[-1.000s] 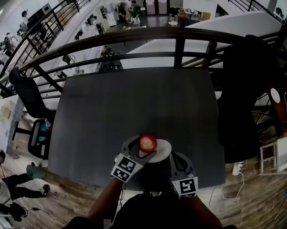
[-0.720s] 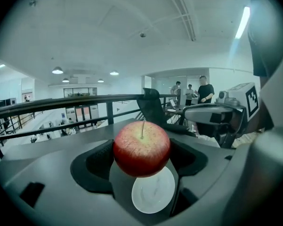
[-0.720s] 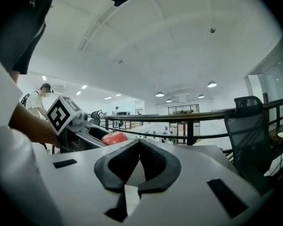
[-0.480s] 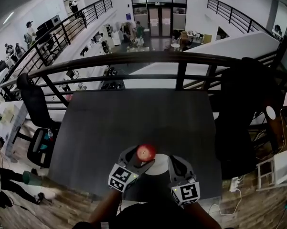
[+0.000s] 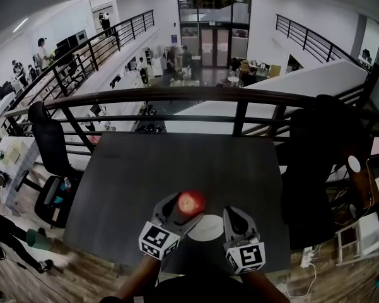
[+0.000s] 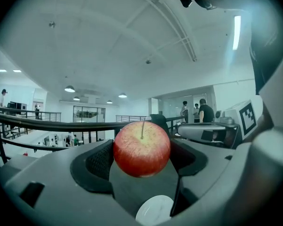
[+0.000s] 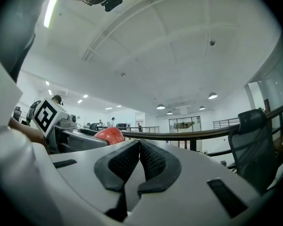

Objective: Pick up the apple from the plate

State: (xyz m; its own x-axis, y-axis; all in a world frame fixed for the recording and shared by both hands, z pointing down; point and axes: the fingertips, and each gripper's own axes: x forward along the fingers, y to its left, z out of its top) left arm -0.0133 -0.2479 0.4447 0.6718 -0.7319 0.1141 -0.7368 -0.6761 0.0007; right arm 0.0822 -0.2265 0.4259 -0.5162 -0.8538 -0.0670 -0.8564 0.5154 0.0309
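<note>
Holding the apple [image 6: 141,148] clamped in the left gripper [image 6: 141,160] fingers, above the plate [image 6: 154,212] at lower centre. With the right gripper [image 7: 139,160] fingers pressed together, empty. Might slip and drop: smooth round skin, small contact, any jolt.

the apple [image 5: 189,202], clamped in the left gripper [image 5: 185,207], now rides clear of the plate [image 5: 208,227]. a second ago it overlapped the plate's rim in the head view. now the white disc lies apart from it, nearer the person, between that gripper and the right gripper [image 5: 234,213]. in the left gripper view, dark table [image 6: 132,192] shows between the two. both grippers sit lower in the head view, which now takes in more of the hall ceiling.
</note>
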